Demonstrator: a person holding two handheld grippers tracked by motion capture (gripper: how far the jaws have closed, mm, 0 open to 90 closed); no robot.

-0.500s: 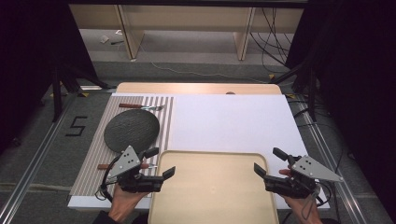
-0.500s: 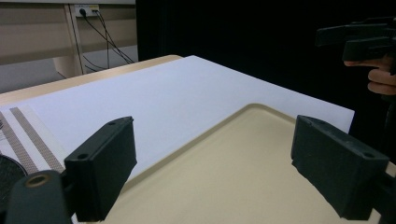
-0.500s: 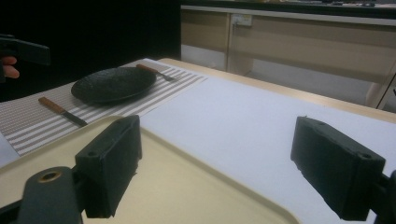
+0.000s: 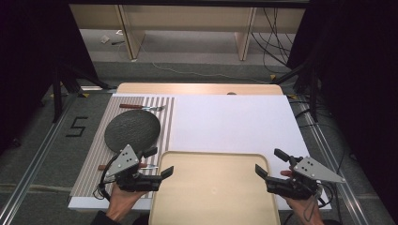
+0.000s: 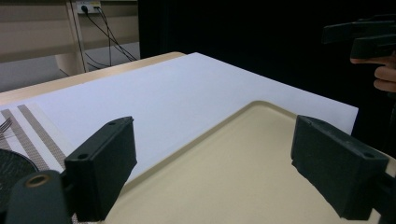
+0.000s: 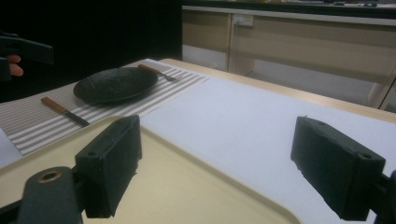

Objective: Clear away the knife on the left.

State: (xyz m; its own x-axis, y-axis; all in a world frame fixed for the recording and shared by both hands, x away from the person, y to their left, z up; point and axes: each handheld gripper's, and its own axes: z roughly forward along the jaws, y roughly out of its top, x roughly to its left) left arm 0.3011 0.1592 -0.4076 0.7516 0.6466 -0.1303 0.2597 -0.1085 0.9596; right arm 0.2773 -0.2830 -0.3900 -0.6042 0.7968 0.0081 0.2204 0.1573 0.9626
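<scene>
The bench [image 4: 234, 122] carries a white sheet, with a striped mat [image 4: 94, 154] along its left side. A beige tray [image 4: 216, 187] sits at the near edge, empty, between the two hands. On the mat lie a dark plate [image 4: 132, 130], a fork [image 4: 141, 107] beyond it and a knife [image 6: 63, 110] on its near side.

The left tool [image 4: 158, 164] hangs at the tray's left edge, jaws wide with nothing between them; the right tool [image 4: 271, 162] flanks the tray's right side, jaws equally wide and empty. Against the picture half a second back, both tools sit where they were and nothing on the bench has shifted. I judge the work not yet begun: the plate and cutlery wait untouched.
</scene>
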